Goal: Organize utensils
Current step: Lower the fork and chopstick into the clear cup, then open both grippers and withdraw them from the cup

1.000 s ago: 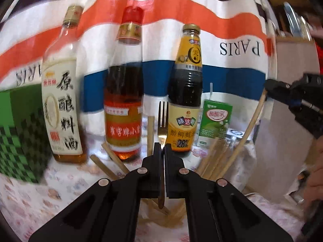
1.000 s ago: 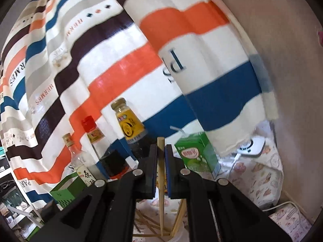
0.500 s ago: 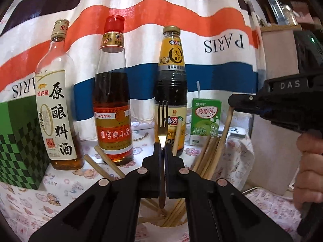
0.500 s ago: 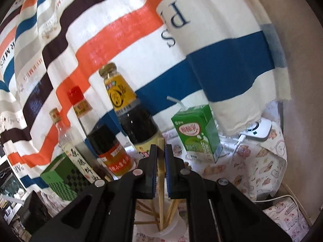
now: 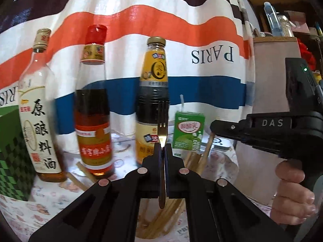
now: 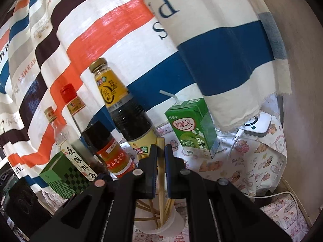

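Observation:
In the left wrist view my left gripper (image 5: 163, 147) is shut on a metal fork (image 5: 162, 125), held upright with its tines up in front of the dark sauce bottle. Beneath it stand several wooden chopsticks (image 5: 193, 159) in a white cup, mostly hidden by the gripper. From the right comes my right gripper (image 5: 213, 125), held by a hand (image 5: 292, 191). In the right wrist view the right gripper (image 6: 160, 147) is shut on one chopstick (image 6: 160, 167). Its lower end stands inside the white cup (image 6: 173, 224) among the other chopsticks.
Three bottles (image 5: 92, 104) line up before a striped cloth (image 5: 201, 30). A green milk carton (image 6: 191, 129) stands to their right, a green checked box (image 6: 60, 179) to their left. Loose chopsticks (image 5: 80, 167) lie on the patterned tablecloth. A white charger (image 6: 256, 125) sits near the right wall.
The right gripper has tipped down and sunk over the cup, bringing its chopstick down into it. The left gripper has drifted a little up with the fork still in it.

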{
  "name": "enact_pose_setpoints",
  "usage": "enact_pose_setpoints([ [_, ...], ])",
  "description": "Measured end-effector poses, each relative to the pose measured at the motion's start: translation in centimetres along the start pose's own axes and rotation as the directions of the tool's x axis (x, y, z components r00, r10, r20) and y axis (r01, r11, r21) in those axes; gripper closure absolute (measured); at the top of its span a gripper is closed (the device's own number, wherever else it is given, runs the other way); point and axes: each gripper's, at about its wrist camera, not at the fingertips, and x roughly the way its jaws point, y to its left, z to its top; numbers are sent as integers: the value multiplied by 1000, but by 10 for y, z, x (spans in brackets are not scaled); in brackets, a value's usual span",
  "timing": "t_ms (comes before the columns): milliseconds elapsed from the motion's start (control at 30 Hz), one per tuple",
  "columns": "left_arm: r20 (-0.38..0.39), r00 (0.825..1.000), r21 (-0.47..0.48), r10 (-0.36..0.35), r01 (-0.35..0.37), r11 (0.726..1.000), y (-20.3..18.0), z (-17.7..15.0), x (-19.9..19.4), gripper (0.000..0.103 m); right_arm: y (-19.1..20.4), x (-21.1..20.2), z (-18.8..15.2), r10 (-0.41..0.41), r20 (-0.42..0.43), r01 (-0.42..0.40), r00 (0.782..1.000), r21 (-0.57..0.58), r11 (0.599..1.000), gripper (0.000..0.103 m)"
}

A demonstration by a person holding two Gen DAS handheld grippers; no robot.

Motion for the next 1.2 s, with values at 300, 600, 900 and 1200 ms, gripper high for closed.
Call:
enact_pose_setpoints([
  [300,-95,995,52,36,-31,998,2,-29,24,101,0,10,-3,8,-42,-8,999,0,1000,96],
  [600,-159,987,48,19,-12,999,4,-48,27,101,-1,15,-5,6,-65,-6,998,1,1000,96],
  [900,-184,981,58,58,-48,997,12,-53,12,101,3,22,-7,19,-129,-20,991,-10,1000,95],
  [1200,-122,987,63,107,-100,993,25,-39,-29,67,16,21,-10,56,-164,-64,985,-40,997,74],
])
